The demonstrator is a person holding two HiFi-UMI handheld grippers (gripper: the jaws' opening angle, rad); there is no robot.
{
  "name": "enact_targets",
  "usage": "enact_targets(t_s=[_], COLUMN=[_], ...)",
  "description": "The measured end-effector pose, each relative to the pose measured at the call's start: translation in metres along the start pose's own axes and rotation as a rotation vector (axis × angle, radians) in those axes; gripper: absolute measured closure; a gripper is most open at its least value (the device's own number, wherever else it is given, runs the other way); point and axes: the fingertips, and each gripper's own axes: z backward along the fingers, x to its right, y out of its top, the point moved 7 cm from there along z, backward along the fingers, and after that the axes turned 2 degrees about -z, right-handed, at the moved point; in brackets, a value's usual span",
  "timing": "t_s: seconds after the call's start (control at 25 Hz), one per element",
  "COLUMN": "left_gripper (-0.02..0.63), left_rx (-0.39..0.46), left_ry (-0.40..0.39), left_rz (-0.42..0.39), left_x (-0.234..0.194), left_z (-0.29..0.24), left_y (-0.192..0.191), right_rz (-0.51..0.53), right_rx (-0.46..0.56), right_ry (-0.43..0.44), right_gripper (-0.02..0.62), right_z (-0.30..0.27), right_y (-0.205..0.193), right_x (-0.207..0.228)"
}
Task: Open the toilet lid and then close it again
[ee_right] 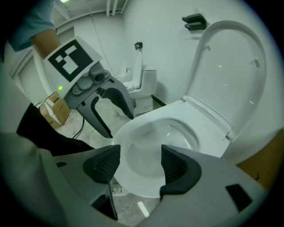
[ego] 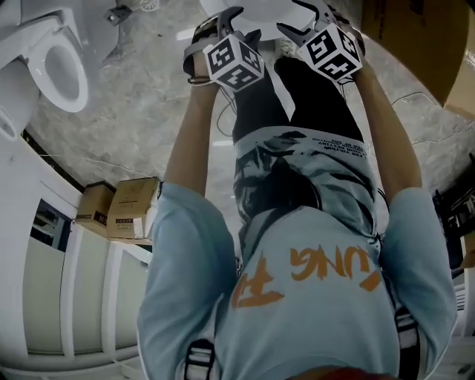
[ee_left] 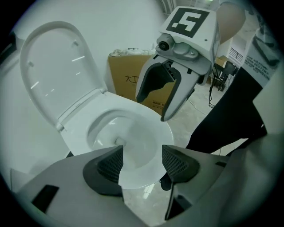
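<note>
The white toilet has its lid (ee_left: 57, 71) standing upright against the wall, and the bowl rim (ee_left: 146, 128) lies uncovered below it. My left gripper (ee_left: 142, 164) hovers over the front of the bowl, jaws apart with nothing between them. My right gripper (ee_right: 141, 165) hangs over the same rim (ee_right: 133, 177) from the other side, also open and empty; the raised lid (ee_right: 230, 66) shows behind it. Each gripper sees the other: the right gripper (ee_left: 164, 93) and the left gripper (ee_right: 111, 106). In the head view both grippers (ego: 230, 26) (ego: 308, 22) reach down side by side over the toilet (ego: 260, 9).
A brown cardboard box (ee_left: 131, 80) stands beside the toilet. A second toilet (ego: 59, 70) sits to the left on the marble floor, with small boxes (ego: 122, 208) nearby. Another toilet (ee_right: 142, 84) lines the far wall. The person's black trouser legs (ee_left: 230, 115) stand close to the bowl.
</note>
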Motion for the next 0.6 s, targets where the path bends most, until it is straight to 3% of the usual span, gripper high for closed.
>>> enact_targets(t_s=[0.2,0.6], left_gripper=[0.307,0.275], left_rx=[-0.029,-0.114], left_ry=[-0.13,-0.257], left_rz=[-0.063,-0.237], left_x=[0.021,0.047], left_z=[-0.038,-0.093], left_y=[-0.018,-0.044], right_rz=[0.114,0.405], right_rx=[-0.109,-0.299], right_ry=[0.131,0.296], right_gripper=[0.271,0.265], right_z=[-0.036,-0.093], right_y=[-0.038,-0.085], right_x=[-0.028,-0.059])
